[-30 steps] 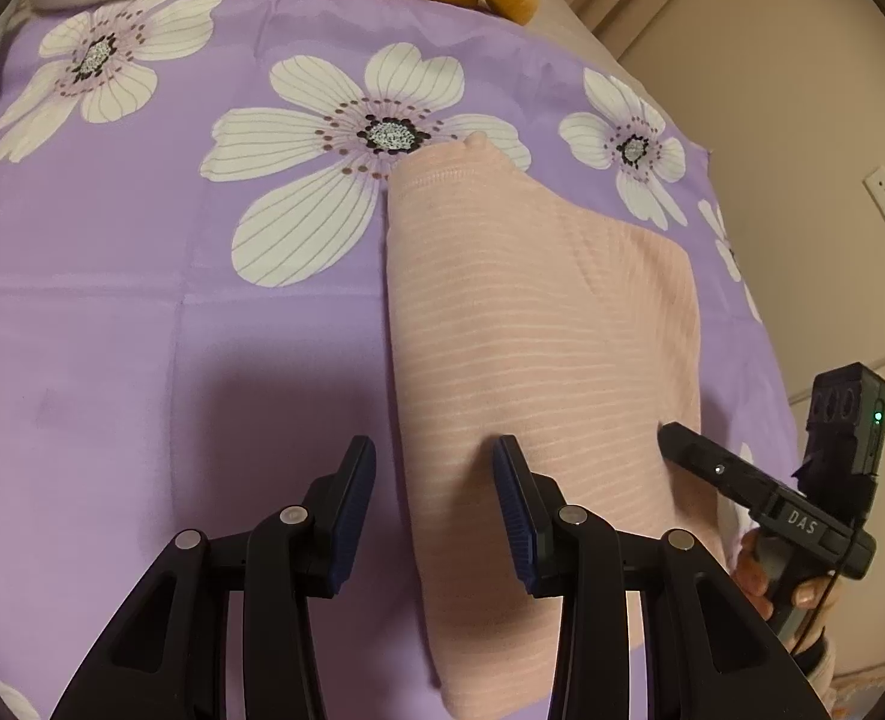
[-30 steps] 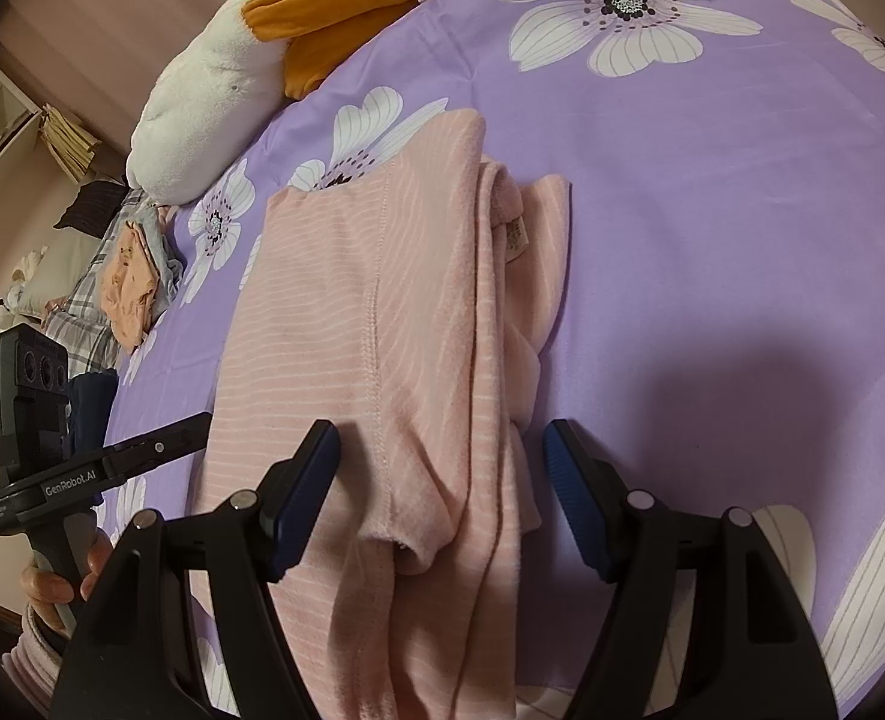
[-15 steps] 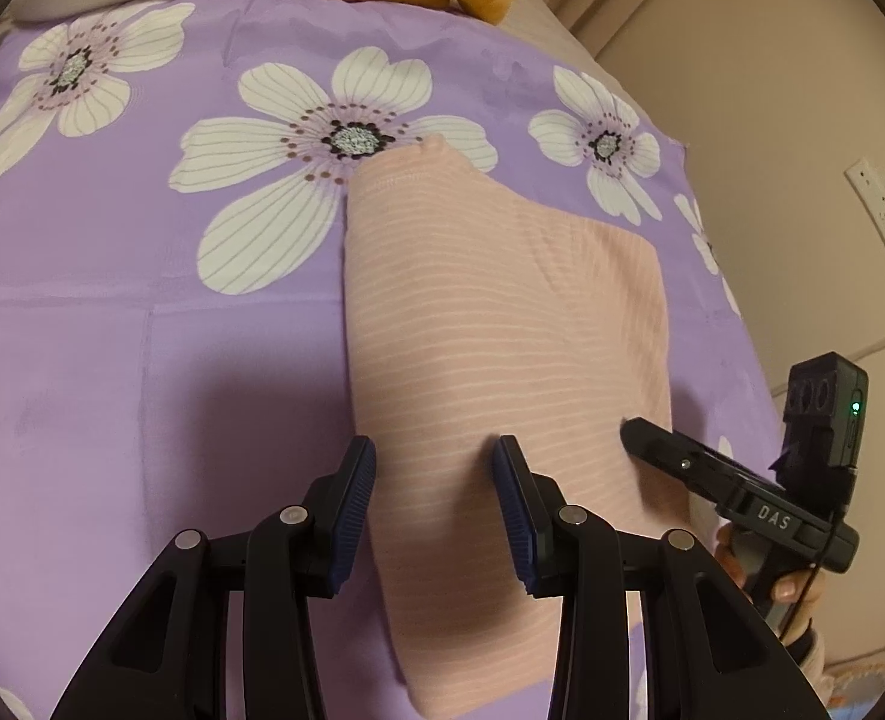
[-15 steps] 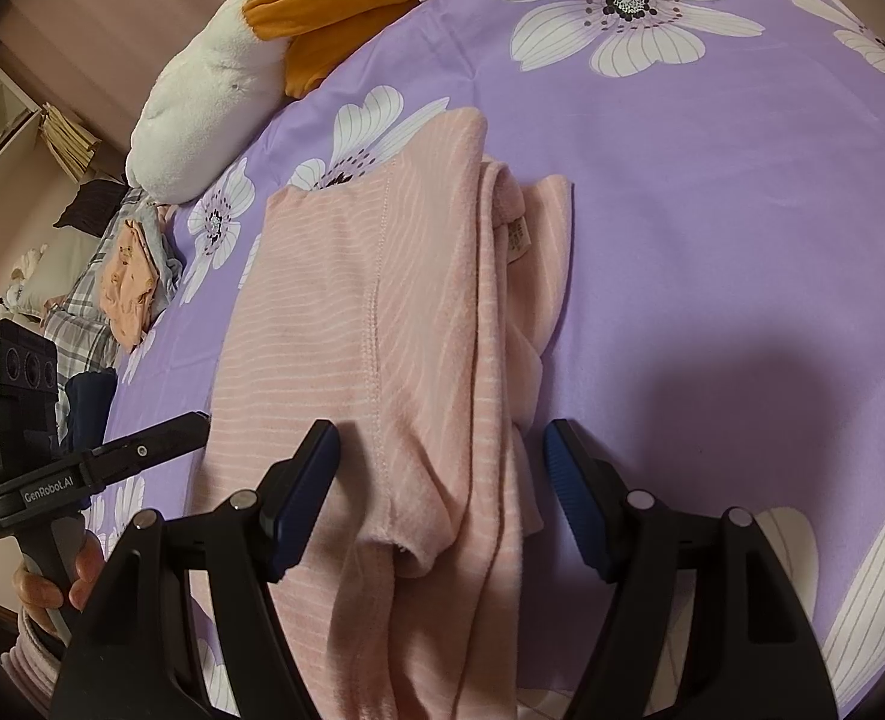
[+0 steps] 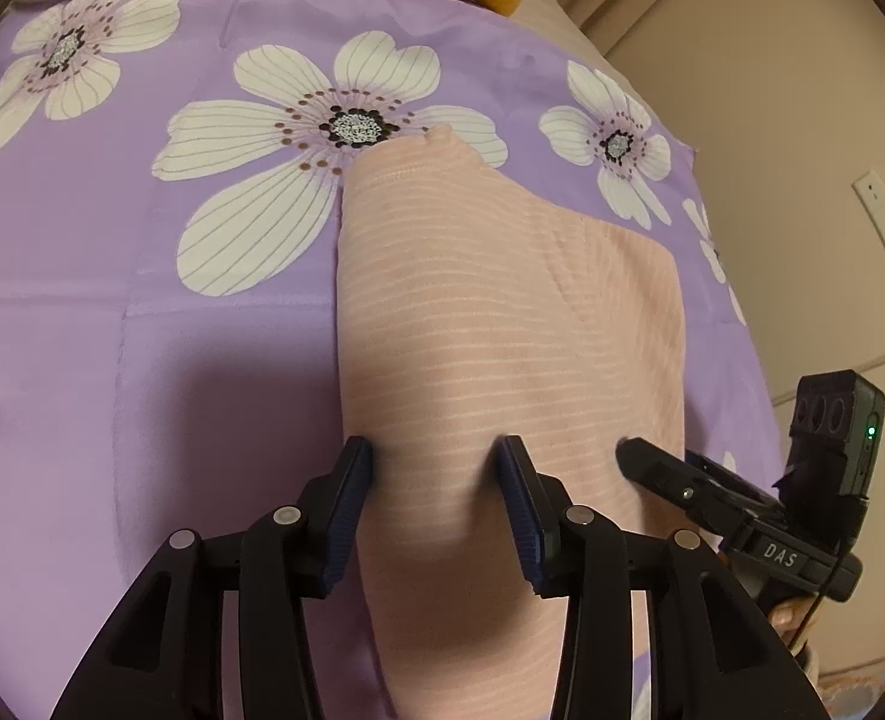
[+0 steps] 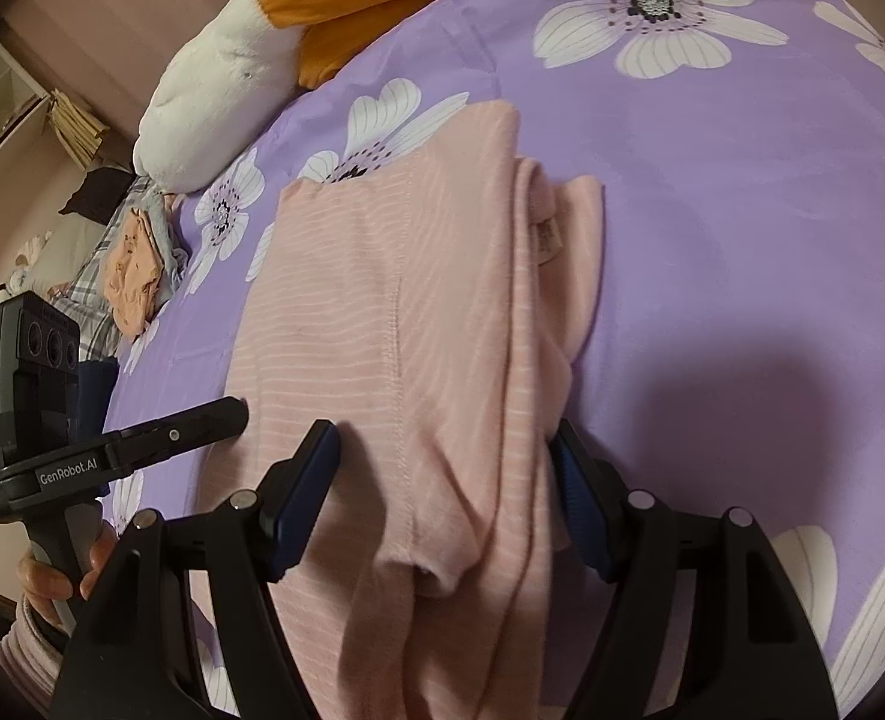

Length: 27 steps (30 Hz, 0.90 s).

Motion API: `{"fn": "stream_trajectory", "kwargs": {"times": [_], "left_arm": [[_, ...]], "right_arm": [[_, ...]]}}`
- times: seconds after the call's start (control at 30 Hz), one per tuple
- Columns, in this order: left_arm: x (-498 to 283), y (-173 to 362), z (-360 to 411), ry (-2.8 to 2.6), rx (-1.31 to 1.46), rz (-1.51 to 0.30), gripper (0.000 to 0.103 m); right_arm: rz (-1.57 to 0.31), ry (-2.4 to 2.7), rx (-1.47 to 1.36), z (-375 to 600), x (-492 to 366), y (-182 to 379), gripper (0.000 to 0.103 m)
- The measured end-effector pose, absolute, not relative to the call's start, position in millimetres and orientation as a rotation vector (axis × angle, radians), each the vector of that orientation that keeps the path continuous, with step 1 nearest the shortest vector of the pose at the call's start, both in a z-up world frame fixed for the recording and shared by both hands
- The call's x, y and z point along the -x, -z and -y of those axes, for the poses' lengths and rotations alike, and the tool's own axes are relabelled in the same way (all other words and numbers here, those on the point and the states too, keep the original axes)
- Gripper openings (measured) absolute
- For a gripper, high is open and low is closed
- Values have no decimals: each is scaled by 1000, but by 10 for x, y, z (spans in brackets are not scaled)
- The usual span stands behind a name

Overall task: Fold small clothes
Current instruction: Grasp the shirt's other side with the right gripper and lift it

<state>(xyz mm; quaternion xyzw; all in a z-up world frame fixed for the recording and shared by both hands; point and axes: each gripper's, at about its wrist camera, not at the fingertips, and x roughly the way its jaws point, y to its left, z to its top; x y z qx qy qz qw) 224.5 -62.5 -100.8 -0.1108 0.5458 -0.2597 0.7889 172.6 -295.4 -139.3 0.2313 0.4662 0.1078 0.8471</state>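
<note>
Pale pink white-striped garment on purple sheet with white flowers.

Left wrist view: close, steeply downward along its own fingers, from the left edge of the folded pink striped knit garment. Right wrist view: equally close and steep, from that garment's opposite edge. Both share the garment and the purple flower-printed bedsheet; each shows the other gripper at its margin.

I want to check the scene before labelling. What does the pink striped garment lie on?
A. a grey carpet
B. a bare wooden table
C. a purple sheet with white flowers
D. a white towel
C: the pink striped garment lies flat on the purple flowered sheet.
</note>
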Motion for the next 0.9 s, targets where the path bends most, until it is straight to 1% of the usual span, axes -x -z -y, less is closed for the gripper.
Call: {"fn": "stream_trajectory", "kwargs": {"times": [0.2,0.27,0.4,0.47,0.83,0.9], "left_arm": [[-2255,1047,579,567,254,-1183,43],[-2259,1063,548,568,268,-1190,45],[-2268,1084,517,577,280,-1204,46],[-2271,1098,498,580,287,-1210,48],[-2252,1141,585,576,295,-1223,48],[-2258,1142,609,576,291,-1220,48]], "right_arm": [[-985,-237,-493,2955,-1743,1398,71],[-985,-238,-495,2959,-1739,1403,71],[-985,-238,-497,2964,-1733,1403,71],[-986,-240,-500,2975,-1734,1401,71],[-986,-243,-489,2948,-1773,1402,72],[-981,-242,-480,2922,-1782,1401,70]]}}
